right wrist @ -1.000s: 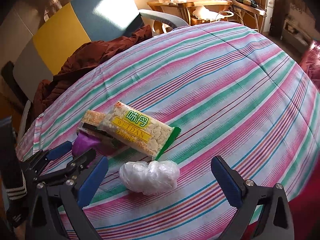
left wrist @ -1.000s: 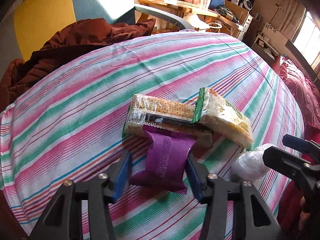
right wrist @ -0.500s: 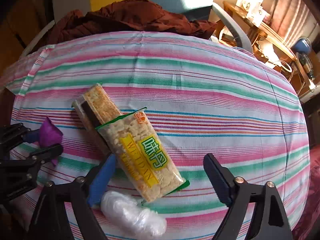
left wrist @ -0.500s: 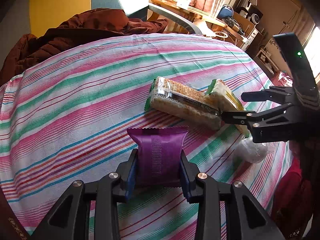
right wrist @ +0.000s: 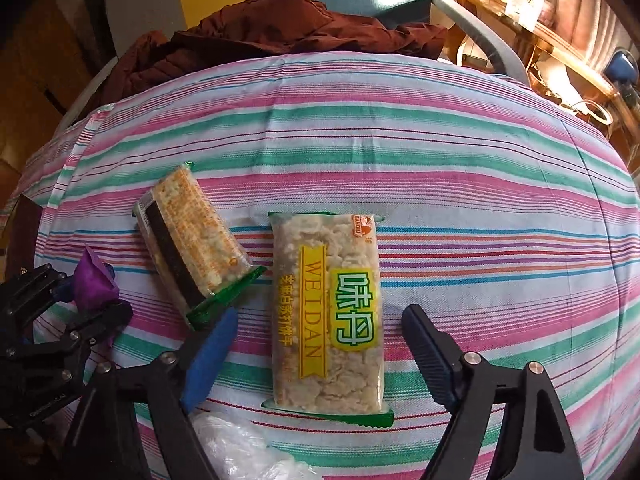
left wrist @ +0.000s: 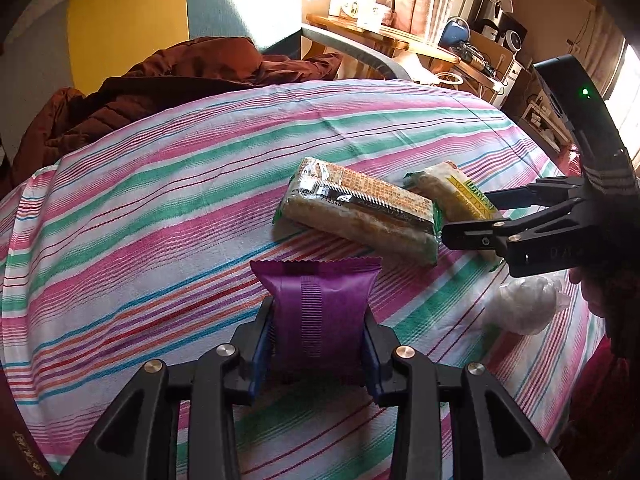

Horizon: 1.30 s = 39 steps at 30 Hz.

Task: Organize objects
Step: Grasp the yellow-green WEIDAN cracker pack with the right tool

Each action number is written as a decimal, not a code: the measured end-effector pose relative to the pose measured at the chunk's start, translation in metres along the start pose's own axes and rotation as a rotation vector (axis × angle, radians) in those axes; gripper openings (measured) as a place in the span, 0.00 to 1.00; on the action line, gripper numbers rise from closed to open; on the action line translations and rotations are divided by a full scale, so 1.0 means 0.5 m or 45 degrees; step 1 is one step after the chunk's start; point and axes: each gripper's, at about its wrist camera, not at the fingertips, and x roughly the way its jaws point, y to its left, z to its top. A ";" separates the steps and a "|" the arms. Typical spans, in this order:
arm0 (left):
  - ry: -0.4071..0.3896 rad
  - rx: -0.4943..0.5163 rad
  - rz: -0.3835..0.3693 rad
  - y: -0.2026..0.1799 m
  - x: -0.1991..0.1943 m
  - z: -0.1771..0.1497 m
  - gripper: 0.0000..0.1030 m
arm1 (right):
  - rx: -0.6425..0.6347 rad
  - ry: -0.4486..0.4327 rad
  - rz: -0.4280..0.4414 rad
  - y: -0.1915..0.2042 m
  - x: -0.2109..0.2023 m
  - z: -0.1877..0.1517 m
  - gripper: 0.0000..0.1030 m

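Left hand-held gripper (left wrist: 318, 330) clamps the purple packet (left wrist: 318, 304) upright above the striped surface (left wrist: 160, 208). Right hand-held gripper (right wrist: 316, 350) stands wide open astride the near end of the WEIDAN cracker pack (right wrist: 326, 312), pads not touching.

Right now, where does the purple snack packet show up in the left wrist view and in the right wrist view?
Left wrist view: purple snack packet sits low at centre, clamped between the left gripper's blue pads.
Right wrist view: far left edge, only a purple corner shows, sticking out of that same gripper.
Shared landmark: the cracker pack with the dark seam strip, just beyond the packet in both views.
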 end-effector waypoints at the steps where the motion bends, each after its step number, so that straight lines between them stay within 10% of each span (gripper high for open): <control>1: 0.000 -0.005 -0.005 0.001 -0.001 0.000 0.36 | -0.006 -0.001 -0.003 0.001 0.000 0.000 0.83; 26: -0.073 -0.021 0.018 -0.002 0.001 -0.010 0.37 | -0.038 -0.007 -0.125 0.010 -0.002 0.005 0.72; 30: -0.070 -0.042 0.019 0.000 -0.001 -0.010 0.36 | -0.051 -0.038 -0.119 0.018 -0.009 0.003 0.46; 39: -0.055 -0.125 0.066 0.017 -0.080 -0.018 0.33 | 0.004 -0.094 -0.151 -0.002 -0.024 0.017 0.45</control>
